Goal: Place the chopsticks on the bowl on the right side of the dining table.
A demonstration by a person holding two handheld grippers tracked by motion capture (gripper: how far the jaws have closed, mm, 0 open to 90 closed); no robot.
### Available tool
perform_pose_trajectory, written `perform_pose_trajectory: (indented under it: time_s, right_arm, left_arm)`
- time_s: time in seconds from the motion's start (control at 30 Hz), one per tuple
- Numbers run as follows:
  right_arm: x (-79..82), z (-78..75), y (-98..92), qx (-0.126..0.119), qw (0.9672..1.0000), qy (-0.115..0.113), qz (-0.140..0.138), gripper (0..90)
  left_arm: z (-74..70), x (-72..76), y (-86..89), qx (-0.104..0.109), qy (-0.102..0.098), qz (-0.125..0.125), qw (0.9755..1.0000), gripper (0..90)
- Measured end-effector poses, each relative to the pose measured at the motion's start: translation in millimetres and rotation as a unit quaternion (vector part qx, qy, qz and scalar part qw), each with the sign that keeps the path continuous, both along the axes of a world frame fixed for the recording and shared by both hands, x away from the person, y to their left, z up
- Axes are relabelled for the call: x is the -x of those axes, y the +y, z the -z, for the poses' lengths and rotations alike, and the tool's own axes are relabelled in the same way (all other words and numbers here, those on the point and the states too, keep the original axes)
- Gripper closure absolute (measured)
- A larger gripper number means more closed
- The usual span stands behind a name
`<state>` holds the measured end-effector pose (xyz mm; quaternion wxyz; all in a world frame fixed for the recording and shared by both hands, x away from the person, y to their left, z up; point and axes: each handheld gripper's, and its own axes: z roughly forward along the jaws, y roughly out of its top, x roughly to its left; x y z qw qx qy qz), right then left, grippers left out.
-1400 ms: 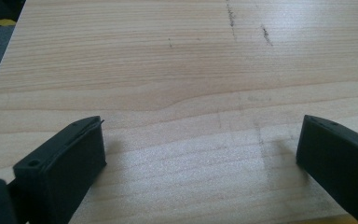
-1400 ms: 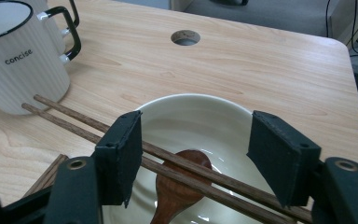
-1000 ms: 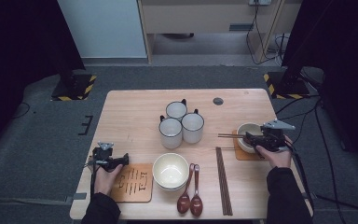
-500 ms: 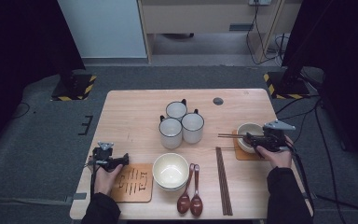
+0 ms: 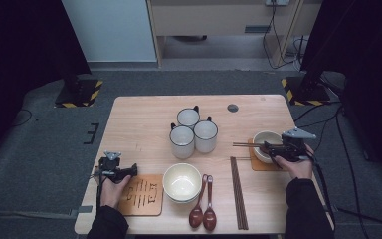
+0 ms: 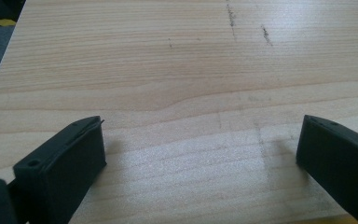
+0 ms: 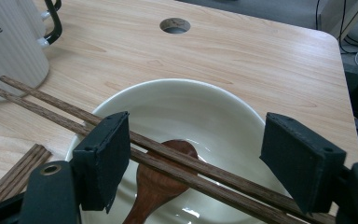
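Now the table (image 5: 144, 124) is lying wide under both hands, with bare wood stretching ahead of the left gripper (image 5: 129, 172) right out to the table's left edge, so open room is showing all around its fingers. Over on the right, things are tighter: the right gripper (image 5: 266, 149) is hovering at the small bowl (image 7: 186, 107) on its coaster (image 5: 258, 164) near the right edge, and the three mugs (image 5: 194, 132) are standing just beyond its fingertips, across the table's middle.

Writing is showing on the nearest mug in the right gripper view, only the letters "ncise" readable; the wooden trivet (image 5: 142, 194) beside the left hand is carrying carved characters I cannot read.

The left hand (image 5: 112, 186) is resting low at the near edge, its gripper pointing level across the table, jaws spread wide with nothing but wood between them. The right hand (image 5: 296, 167) is holding its gripper level over the bowl's rim, jaws having just been opening; the chopsticks (image 7: 168, 154) are lying across the rim between the pads, touching the one at the left of that view and clear of the other, released. A wooden spoon (image 7: 161, 179) is sitting inside the bowl, under the chopsticks.
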<state>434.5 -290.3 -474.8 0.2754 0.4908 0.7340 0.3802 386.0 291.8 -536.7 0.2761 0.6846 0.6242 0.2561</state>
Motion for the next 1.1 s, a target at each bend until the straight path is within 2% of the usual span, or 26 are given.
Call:
perform_pose_trajectory:
  time_s: [0.5,0.87,1.1]
  right_arm:
    - [-0.2,0.3,-4.5,0.007,1.0,-0.005,-0.001,24.1]
    - [-0.4,0.5,-7.1,0.002,1.0,-0.003,0.001,24.4]
    - [-1.8,-2.5,-4.6,-0.011,0.9998,-0.015,0.008,23.9]
  left_arm:
    - [0.0,0.0,0.0,0.0,0.0,0.0,1.0,0.3]
    - [0.1,0.0,0.0,0.0,0.0,0.0,1.0,0.3]
    - [0.1,0.0,0.0,0.0,0.0,0.0,1.0,0.3]
